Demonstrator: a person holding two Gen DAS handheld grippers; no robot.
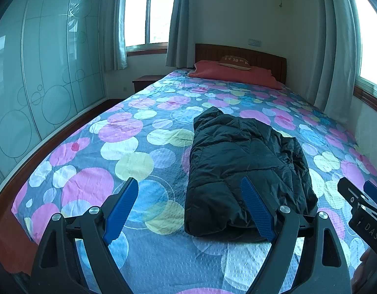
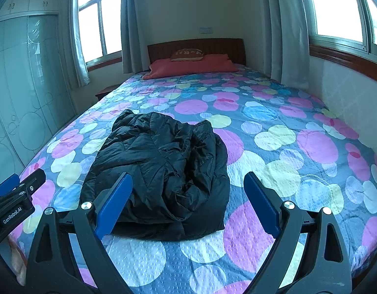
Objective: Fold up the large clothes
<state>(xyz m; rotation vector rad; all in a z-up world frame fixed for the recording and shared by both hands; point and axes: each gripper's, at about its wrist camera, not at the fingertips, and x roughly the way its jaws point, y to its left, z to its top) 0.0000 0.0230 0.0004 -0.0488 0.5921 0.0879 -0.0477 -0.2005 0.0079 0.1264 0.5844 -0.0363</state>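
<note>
Lying folded into a compact bundle on the circle-patterned bedspread, the black puffer jacket sits near the foot of the bed, well apart from the red pillow and the small embroidered cushion at the wooden headboard. Both claws hover above the near edge with their 2 blue pads spread wide and nothing between them: the left gripper is released, and the right gripper is likewise released, neither touching the jacket.
</note>
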